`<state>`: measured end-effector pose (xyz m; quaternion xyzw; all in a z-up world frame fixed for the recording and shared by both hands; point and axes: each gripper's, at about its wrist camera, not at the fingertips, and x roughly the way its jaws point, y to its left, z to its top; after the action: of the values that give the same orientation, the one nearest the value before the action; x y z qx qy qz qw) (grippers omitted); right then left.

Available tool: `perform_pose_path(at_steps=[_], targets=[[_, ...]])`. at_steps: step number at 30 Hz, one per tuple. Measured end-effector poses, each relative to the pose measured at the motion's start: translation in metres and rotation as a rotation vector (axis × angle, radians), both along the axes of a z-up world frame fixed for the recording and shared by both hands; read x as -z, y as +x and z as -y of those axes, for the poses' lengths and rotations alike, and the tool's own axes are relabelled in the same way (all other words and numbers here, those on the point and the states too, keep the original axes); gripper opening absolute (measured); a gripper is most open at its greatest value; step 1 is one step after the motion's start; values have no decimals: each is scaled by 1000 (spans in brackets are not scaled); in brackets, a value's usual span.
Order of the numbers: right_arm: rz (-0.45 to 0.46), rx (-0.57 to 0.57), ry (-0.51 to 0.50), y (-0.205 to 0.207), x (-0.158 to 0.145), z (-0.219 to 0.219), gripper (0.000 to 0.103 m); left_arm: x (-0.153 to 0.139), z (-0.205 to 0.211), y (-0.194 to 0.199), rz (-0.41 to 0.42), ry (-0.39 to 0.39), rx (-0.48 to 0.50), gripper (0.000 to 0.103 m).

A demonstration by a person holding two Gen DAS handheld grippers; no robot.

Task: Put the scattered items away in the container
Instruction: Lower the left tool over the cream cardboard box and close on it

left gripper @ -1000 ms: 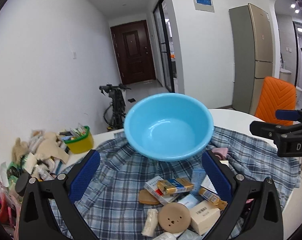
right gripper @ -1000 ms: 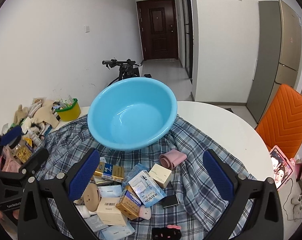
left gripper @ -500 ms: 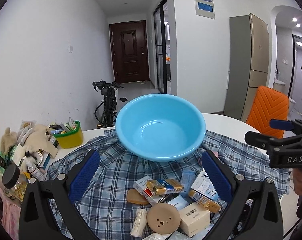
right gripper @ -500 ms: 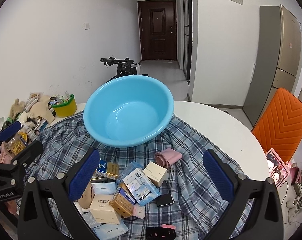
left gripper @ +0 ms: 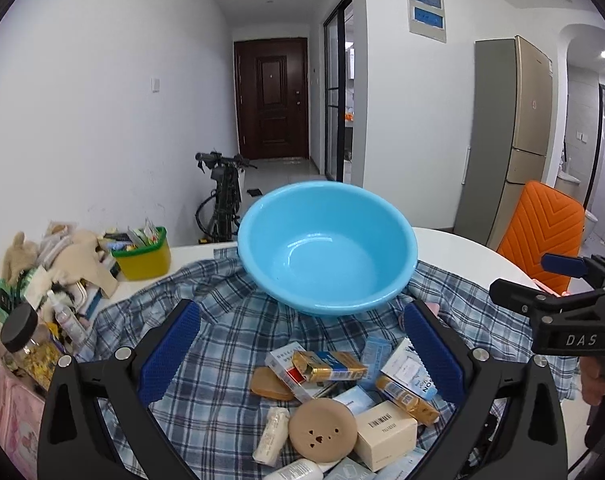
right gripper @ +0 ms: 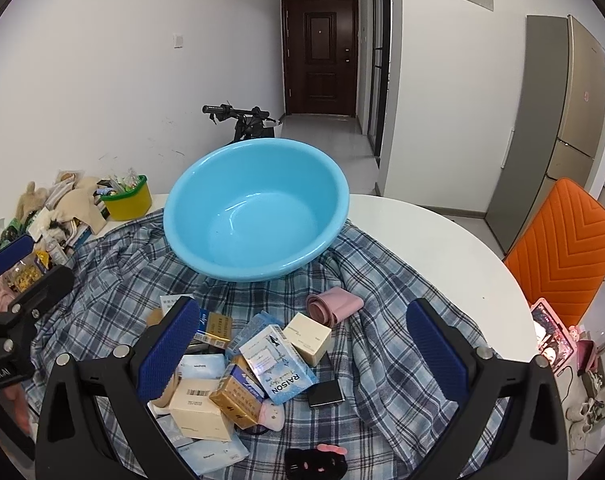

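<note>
A blue basin (right gripper: 258, 216) sits empty on a plaid cloth (right gripper: 386, 280) near the table's (right gripper: 442, 240) far edge. Small boxes (right gripper: 262, 352) lie piled on the cloth at the near edge. The left gripper (left gripper: 302, 340) and right gripper (right gripper: 298, 336) hang above the pile, jaws spread wide, holding nothing.
</note>
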<state>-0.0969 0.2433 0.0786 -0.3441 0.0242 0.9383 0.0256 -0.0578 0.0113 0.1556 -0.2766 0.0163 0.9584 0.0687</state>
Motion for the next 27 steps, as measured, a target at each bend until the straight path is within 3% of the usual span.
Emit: perform_pose_path(at_steps=[7, 22, 27], targets=[[22, -11, -3, -1, 10, -2, 103, 19, -4, -12, 138, 34, 81, 103], [120, -11, -3, -2, 57, -13, 103, 80, -21, -20, 272, -36, 153, 103], [146, -12, -7, -1, 70, -12, 103, 101, -14, -24, 321, -37, 126, 103]])
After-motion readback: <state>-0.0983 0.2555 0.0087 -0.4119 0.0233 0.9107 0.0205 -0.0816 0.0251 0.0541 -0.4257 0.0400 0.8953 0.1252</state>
